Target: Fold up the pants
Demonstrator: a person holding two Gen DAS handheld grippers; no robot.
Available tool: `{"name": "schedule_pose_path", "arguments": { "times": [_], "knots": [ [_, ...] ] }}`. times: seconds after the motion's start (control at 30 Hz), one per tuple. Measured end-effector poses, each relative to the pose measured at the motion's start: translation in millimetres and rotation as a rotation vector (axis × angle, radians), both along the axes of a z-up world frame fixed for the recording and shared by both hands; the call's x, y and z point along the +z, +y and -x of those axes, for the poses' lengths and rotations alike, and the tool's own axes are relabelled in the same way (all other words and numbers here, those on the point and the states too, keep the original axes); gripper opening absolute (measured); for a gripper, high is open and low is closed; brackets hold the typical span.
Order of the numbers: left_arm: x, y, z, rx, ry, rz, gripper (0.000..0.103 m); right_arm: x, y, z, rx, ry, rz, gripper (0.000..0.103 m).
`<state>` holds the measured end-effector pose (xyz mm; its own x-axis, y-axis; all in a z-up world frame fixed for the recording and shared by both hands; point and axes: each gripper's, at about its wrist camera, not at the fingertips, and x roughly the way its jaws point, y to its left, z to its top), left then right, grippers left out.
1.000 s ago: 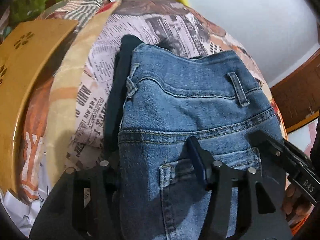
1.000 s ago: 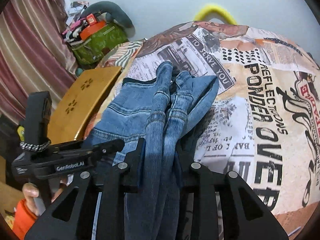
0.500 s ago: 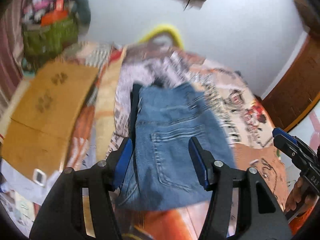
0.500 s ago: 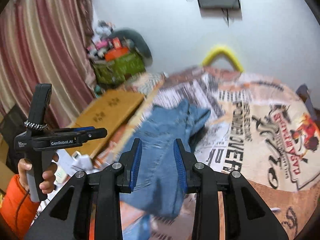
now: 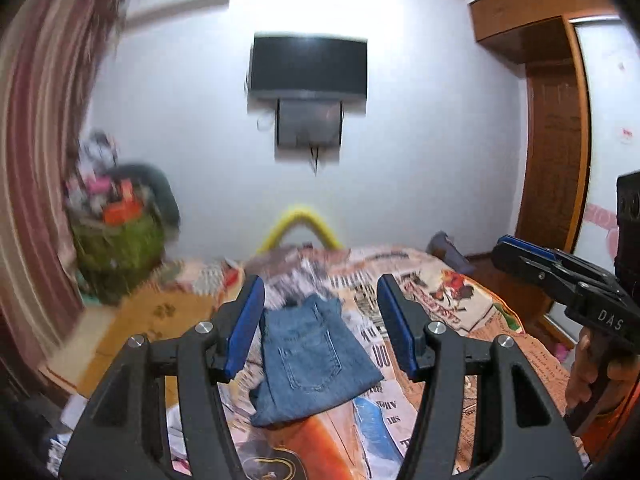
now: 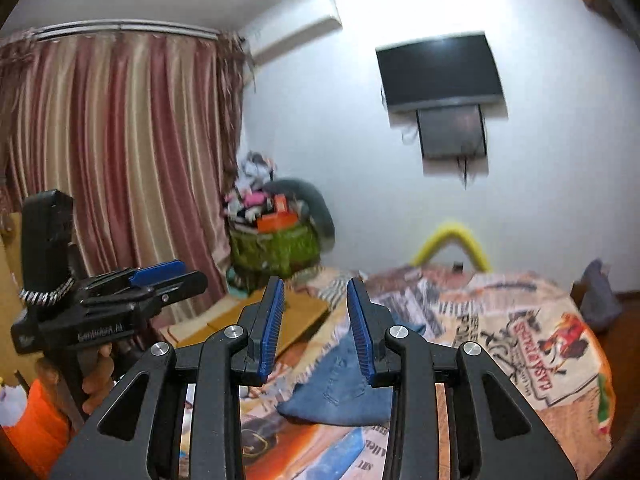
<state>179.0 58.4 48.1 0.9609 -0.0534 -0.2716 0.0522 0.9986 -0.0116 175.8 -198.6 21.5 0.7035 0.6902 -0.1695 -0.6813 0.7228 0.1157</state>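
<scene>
One pair of jeans (image 5: 312, 360) lay folded into a compact denim packet on the newsprint-patterned bedspread (image 5: 452, 300), back pocket up, near the bed's foot. It looked thick and soft, heavy enough to stay put, limp enough to sag if lifted by a single corner; I judged the stacked folded edge the best place to pinch, both layers together. Above the jeans, clear of them, the left gripper (image 5: 320, 320) stood wide apart and empty. The right gripper (image 6: 316, 328) hung beside it, narrower but also parted, holding nothing. Beyond the jeans, a yellow hoop (image 5: 298, 224) leaned against the wall under a television (image 5: 308, 64).
</scene>
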Motion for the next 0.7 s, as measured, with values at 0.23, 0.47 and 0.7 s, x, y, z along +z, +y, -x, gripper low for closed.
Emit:
{"name": "schedule_pose_path", "arguments": {
  "times": [0.23,0.47,0.7],
  "knots": [
    [-7,-27,67,0.062,-0.108,-0.042,0.092,-7,-2,48,-0.079,-0.092,0.022,0.068],
    [-18,-23,84,0.101,-0.094,0.002,0.103,-12,-6,56,-0.17,-0.099,0.014,0.103],
    [-21,-25,96,0.116,-0.1,0.002,0.103,-16,-8,56,-0.181,-0.088,0.026,0.103]
  ]
}}
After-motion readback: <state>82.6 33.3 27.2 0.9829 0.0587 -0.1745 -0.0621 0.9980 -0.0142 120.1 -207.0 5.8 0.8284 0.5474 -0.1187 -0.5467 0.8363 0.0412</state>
